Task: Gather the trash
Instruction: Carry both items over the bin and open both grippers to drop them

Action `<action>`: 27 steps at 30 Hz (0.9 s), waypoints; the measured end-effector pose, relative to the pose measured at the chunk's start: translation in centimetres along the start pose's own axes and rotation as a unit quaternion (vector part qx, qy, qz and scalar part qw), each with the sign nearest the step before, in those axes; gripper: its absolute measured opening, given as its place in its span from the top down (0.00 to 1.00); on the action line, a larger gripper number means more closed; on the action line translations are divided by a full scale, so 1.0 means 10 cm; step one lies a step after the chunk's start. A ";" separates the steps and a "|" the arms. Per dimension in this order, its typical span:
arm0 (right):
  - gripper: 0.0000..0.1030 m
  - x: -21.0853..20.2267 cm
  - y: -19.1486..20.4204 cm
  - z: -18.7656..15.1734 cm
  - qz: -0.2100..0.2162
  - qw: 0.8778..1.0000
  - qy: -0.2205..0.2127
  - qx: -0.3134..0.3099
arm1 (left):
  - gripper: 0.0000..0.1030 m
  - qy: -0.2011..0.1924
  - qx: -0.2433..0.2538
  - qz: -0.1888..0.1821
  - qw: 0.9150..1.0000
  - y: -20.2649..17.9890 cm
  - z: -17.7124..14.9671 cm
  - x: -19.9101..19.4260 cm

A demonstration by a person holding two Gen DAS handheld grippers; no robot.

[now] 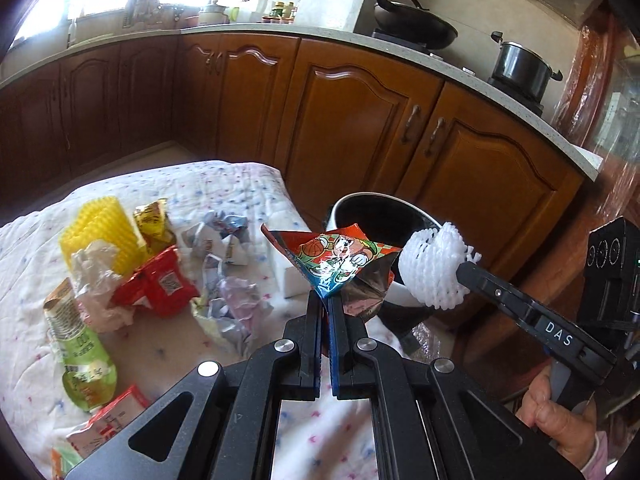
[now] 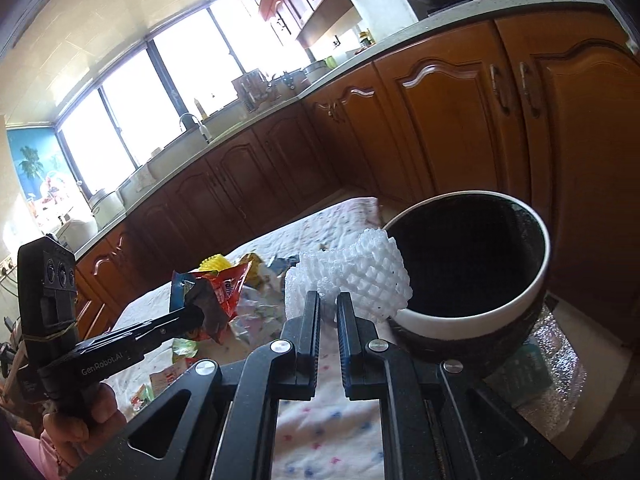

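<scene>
My left gripper [image 1: 326, 300] is shut on a red and blue cartoon snack wrapper [image 1: 340, 260] and holds it above the table edge, near the bin [image 1: 360, 208]. My right gripper [image 2: 329, 300] is shut on a white foam fruit net [image 2: 360, 276], held at the rim of the round white-rimmed bin [image 2: 472, 312] with a dark inside. The right gripper with the net [image 1: 436, 268] shows in the left wrist view; the left gripper with the wrapper [image 2: 216, 300] shows in the right wrist view.
On the white quilted table cover [image 1: 224, 188] lie a yellow foam net [image 1: 100, 232], a red wrapper [image 1: 160, 284], a green pouch [image 1: 84, 356] and crumpled papers [image 1: 228, 300]. Brown kitchen cabinets [image 1: 360, 120] stand behind, with a wok [image 1: 412, 20] and pot [image 1: 520, 68] on the counter.
</scene>
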State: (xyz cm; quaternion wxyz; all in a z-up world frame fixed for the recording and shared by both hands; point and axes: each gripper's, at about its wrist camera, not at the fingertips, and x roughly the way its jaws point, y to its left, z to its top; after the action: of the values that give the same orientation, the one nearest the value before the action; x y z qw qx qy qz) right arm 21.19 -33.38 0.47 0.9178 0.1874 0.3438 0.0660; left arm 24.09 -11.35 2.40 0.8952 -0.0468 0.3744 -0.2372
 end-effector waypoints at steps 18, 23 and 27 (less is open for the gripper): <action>0.92 0.25 -0.80 0.27 -0.061 0.997 0.038 0.030 | 0.98 0.082 0.064 -0.008 0.995 -0.60 0.69 1.27; 0.91 0.40 -0.91 0.35 -0.074 0.995 0.069 0.024 | 0.98 0.114 0.075 0.003 0.991 -0.67 0.84 1.60; 0.90 0.51 -0.96 0.43 -0.086 0.992 0.090 0.017 | 0.97 0.132 0.078 0.009 0.988 -0.70 0.91 1.81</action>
State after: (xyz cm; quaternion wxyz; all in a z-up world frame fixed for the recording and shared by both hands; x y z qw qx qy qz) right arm 27.76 -42.28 -3.40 0.8820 0.1656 0.4412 -0.0026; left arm 38.66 -26.68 -0.95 0.8411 0.0576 0.4697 -0.2620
